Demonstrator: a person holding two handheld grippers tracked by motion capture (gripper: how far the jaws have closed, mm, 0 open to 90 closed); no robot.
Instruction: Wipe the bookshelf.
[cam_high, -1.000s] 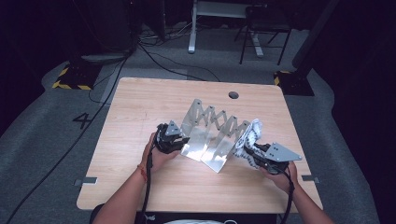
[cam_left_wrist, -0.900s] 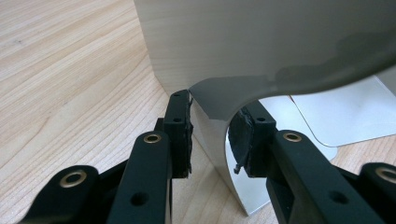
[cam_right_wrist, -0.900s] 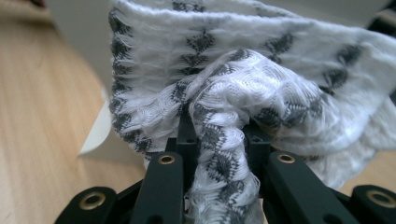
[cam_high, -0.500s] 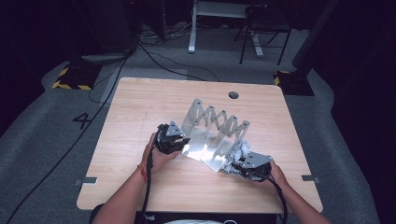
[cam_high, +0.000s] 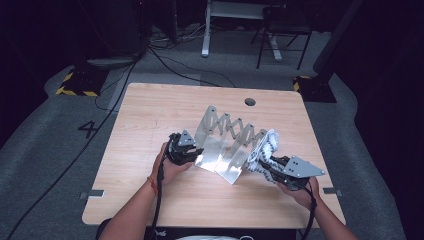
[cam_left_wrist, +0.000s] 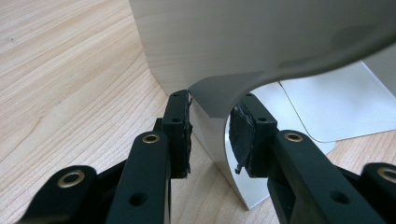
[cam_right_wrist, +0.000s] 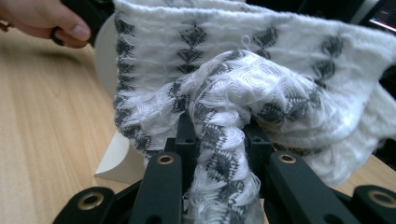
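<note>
- The table (cam_high: 150, 115) is a pale wooden top with a round hole (cam_high: 250, 102) near its far edge. It stands on grey carpet, with cables trailing across the floor beyond it.
- The rack (cam_high: 227, 142) is a shiny metal thing folded in a zigzag. It stands near the middle of the table and runs from the left hand's side toward the right hand's side. Flat base plates lie on the wood at its near side.
- The cloth (cam_high: 265, 150) is white knit with rows of dark grey diamond shapes. It hangs bunched at the right end of the rack, draped against the last panel. In the right gripper view the cloth (cam_right_wrist: 243, 93) spreads wide across the picture, and a twisted fold of it runs down between the jaws.
- The right claw (cam_high: 267, 167) is clenched on that fold, the knit pinched tight between both pads. The person's hand holds it at the near right of the table.
- The left claw (cam_high: 192, 152) sits at the rack's left end. In the left gripper view the left claw (cam_left_wrist: 212, 135) straddles a curved metal edge of the rack (cam_left_wrist: 219, 116). One pad touches the sheet and the other stands a little off it, so the jaws are released, not gripping.
</note>
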